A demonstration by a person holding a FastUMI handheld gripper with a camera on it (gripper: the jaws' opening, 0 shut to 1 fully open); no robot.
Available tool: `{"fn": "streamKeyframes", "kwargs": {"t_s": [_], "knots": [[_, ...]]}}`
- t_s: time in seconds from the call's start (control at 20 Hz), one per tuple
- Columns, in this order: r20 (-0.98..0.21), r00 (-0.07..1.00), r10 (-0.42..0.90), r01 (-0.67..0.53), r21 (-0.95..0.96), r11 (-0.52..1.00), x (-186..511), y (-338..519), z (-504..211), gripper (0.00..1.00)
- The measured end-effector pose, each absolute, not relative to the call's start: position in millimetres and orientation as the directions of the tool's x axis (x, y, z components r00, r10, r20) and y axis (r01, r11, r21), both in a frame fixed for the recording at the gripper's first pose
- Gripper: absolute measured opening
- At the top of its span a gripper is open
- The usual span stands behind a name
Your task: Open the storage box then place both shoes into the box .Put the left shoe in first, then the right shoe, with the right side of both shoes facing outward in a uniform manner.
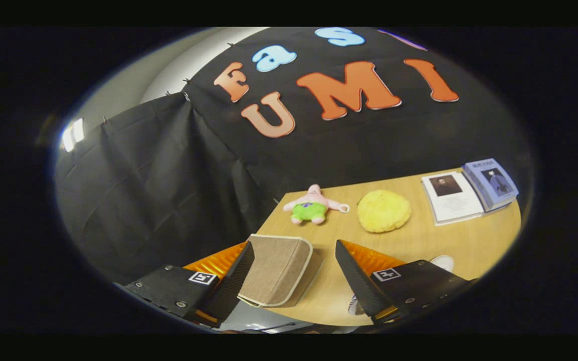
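Hand-held gripper (294, 271) is spread wide, fingers well apart, nothing gripped. Storage box (276, 271), beige fabric with pale piping, sits on the bench (419, 245) at its near corner, lid closed, tilted in the view. The box lies in the gap between the fingers, closer to the left finger (234, 281), which overlaps its left edge; contact cannot be told. Right finger (356, 281) is apart from the box, bare bench between them. Beyond the box, near the bench's far edge: a pink plush toy (313, 204) with green shorts. To the right of the box and farther back, a round yellow fluffy pad (384, 211), then a white booklet (451, 196) and a blue book (491, 183) just beside it. A small white piece, maybe a shoe (443, 261), peeks past the right finger, too hidden to be sure.
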State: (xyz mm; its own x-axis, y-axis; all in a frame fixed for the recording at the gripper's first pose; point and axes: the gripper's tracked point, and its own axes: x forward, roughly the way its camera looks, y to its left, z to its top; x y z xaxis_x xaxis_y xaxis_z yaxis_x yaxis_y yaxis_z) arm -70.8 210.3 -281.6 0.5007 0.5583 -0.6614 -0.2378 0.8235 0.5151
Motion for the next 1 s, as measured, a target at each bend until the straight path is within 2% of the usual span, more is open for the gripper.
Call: {"fn": "streamKeyframes", "kwargs": {"t_s": [0.25,0.5,0.75,0.9,1.0], "knots": [[-0.698,0.307,0.646,-0.108,0.649,0.753,-110.2,244.6,-354.2,0.97],[-0.716,0.162,0.68,0.0,0.689,0.725,-148.0,265.5,-422.8,0.97],[-0.664,0.12,0.738,0.102,0.748,0.656,-159.8,291.3,-447.8,0.96],[-0.667,0.104,0.738,0.112,0.745,0.657,-166.0,298.8,-464.3,0.96],[-0.627,0.103,0.772,0.136,0.777,0.614,-168.0,311.3,-465.0,0.97]]}}
